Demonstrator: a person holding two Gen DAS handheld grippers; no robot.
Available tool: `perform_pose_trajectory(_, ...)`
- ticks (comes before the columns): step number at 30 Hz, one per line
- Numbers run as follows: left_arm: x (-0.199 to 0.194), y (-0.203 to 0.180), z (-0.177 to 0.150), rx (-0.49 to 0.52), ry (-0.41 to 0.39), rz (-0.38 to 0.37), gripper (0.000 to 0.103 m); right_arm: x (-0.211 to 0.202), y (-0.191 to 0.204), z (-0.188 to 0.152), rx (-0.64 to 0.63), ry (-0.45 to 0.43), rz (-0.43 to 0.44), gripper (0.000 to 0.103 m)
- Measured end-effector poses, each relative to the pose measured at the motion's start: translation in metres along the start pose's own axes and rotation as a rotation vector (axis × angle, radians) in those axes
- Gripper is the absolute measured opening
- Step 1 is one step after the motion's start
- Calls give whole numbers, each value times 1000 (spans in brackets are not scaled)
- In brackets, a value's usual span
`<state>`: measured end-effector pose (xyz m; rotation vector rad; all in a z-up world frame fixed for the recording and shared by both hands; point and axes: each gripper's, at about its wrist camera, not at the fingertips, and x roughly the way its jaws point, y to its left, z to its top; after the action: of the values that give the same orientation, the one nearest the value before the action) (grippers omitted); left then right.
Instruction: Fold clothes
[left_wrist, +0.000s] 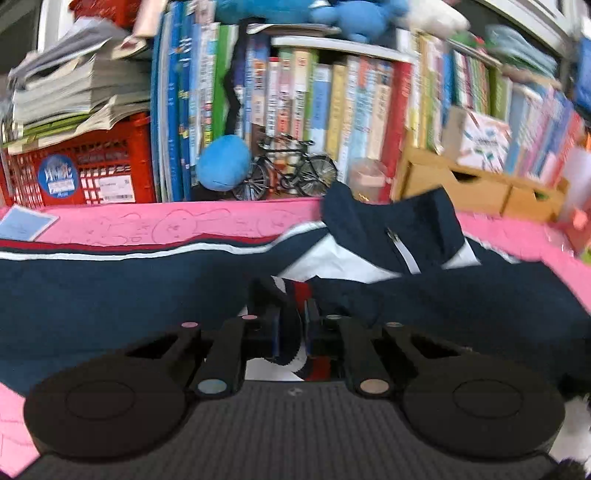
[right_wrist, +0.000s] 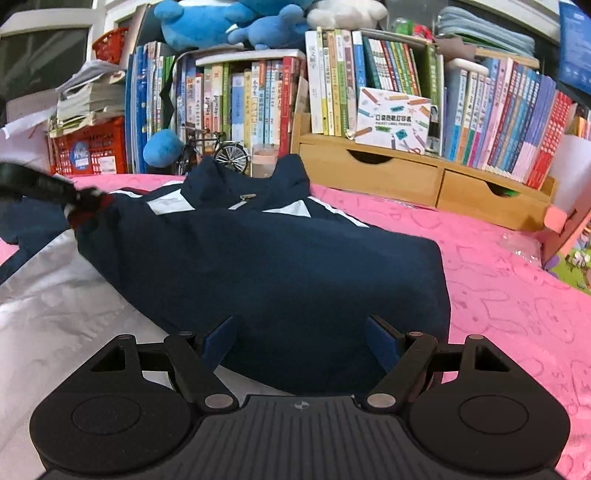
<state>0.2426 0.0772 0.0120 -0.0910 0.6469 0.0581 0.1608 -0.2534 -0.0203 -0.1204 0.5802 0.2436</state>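
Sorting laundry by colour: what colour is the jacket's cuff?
Striped navy, white and red cuff, clearest in the left wrist view.

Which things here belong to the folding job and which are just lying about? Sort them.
Job: navy jacket; its striped cuff, pinched in the left gripper; right gripper, jaws open over the jacket's hem.

Lying about: books, model bicycle, blue plush, red crate, wooden drawers.
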Motion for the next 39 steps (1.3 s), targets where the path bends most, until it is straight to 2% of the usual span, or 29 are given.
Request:
perform_pose_trajectory(4, 19, 10, -12, 52, 60, 68, 14, 11, 5, 4, -5, 15, 3, 78)
perform_pose_trajectory(9, 25, 13, -18, 64, 59, 86, 16, 29, 14, 6, -43, 56, -23, 80)
perform_pose_trajectory(12, 21, 18, -16, 42, 66, 95, 22, 35, 20, 5, -63, 60, -45, 82)
perform_pose_trajectory(15, 9, 32, -15, 4, 56, 117, 32, 35, 19, 4, -60, 61, -43, 82)
perform_pose_trajectory(16, 4, 43, -15, -17, 49, 141, 37, 36, 18, 3, -54, 63, -39, 82)
perform_pose_trajectory(18, -6, 64, -14, -57, 35, 189, 63, 36, 17, 3, -51, 63, -37, 83)
perform_pose_trajectory(19, -11, 74, -14, -78, 28, 212, 84, 36, 18, 3, -53, 62, -39, 83)
perform_pose_trajectory(20, -16, 85, -14, -98, 21, 236, 91, 36, 18, 3, -56, 62, -42, 83)
perform_pose_trajectory(28, -56, 169, -14, -261, -35, 425, 91, 36, 21, 2, -73, 56, -61, 85)
perform_pose_trajectory(33, -39, 210, -16, -370, 15, 542, 91, 37, 23, 1, -86, 52, -75, 87)
perform_pose_trajectory(35, -35, 224, -20, -437, 21, 546, 90, 37, 24, 1, -89, 51, -81, 88)
perform_pose_trajectory(38, -27, 238, -27, -533, 37, 513, 88, 37, 24, 1, -91, 51, -85, 89)
perform_pose_trajectory(39, -25, 239, -28, -532, 31, 516, 88, 37, 24, 2, -91, 51, -86, 89)
